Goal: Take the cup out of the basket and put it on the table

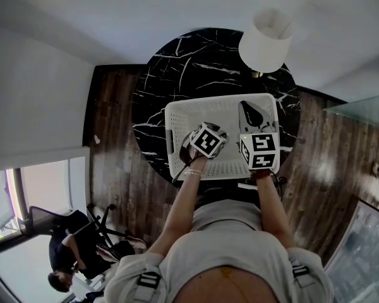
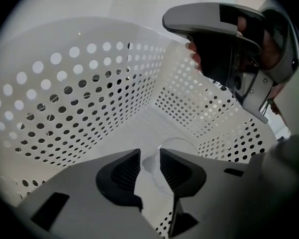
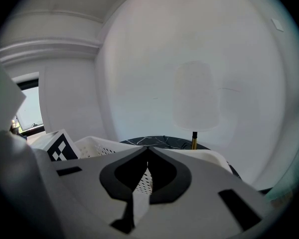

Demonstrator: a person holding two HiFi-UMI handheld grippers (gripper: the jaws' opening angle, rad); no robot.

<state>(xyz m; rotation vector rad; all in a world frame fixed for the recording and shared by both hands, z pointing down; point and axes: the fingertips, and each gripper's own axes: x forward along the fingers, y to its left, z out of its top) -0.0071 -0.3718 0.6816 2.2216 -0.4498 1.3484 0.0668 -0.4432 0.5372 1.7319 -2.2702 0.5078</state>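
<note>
A round black marble table stood on the dark wood floor against a pale wall, with a white-shaded lamp on its far side. Off in a corner another person sat by a desk chair.

On the table sat a white basket with perforated walls, and the person with the grippers leaned over it with both arms reaching in.

The left gripper was down inside the basket. Its jaws stood only a narrow gap apart, pinched on the wall of a clear cup. The cup was low in the basket, near the corner where two perforated walls met. Whether it rested on the basket's floor or hung just above it, I couldn't tell.

The right gripper was at the basket's right side, its marker cube above the rim. Its jaws were closed, tips meeting, with the basket's wall running up between the pads. From there the lamp's brass stem and the marble top showed just beyond the basket's far rim.
</note>
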